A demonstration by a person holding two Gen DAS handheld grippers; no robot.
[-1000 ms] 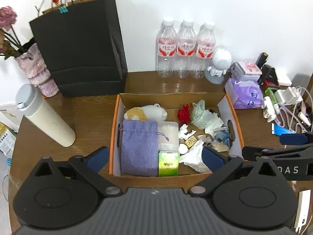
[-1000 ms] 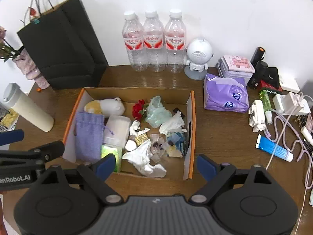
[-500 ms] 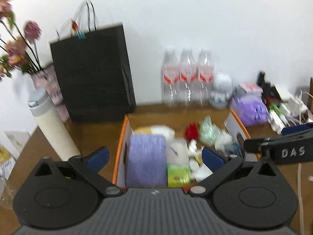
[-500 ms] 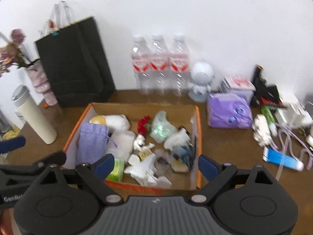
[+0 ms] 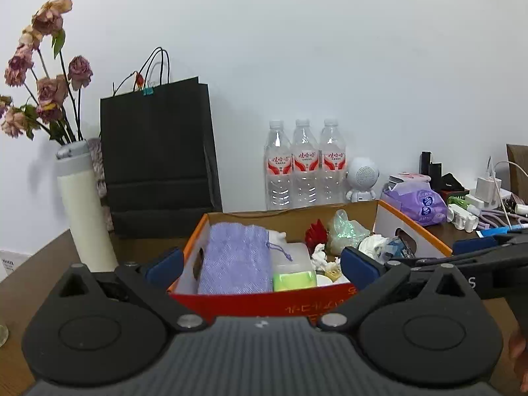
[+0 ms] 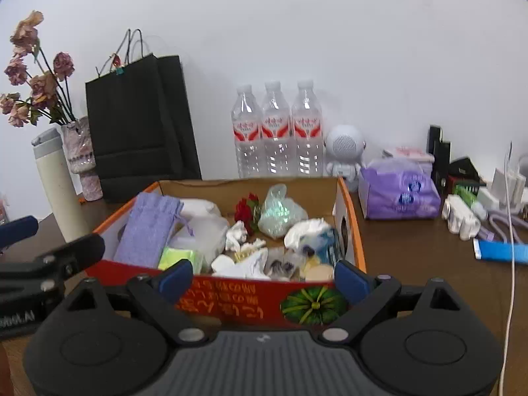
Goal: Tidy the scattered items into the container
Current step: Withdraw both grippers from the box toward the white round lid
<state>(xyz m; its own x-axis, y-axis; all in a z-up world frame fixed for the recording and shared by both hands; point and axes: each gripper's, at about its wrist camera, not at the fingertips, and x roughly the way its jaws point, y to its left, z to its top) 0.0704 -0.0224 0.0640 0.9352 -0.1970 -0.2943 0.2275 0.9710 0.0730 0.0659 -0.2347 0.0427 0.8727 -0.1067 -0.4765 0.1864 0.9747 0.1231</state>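
Fingers (image 5: 163, 264) of both grippers spread wide, holding nothing.

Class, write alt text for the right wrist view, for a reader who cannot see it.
An open, empty right gripper hangs at the near wall of a cardboard box filled with a purple pouch, crumpled tissues and small items. Behind stand three water bottles and a black paper bag; the left gripper shows at the left edge.
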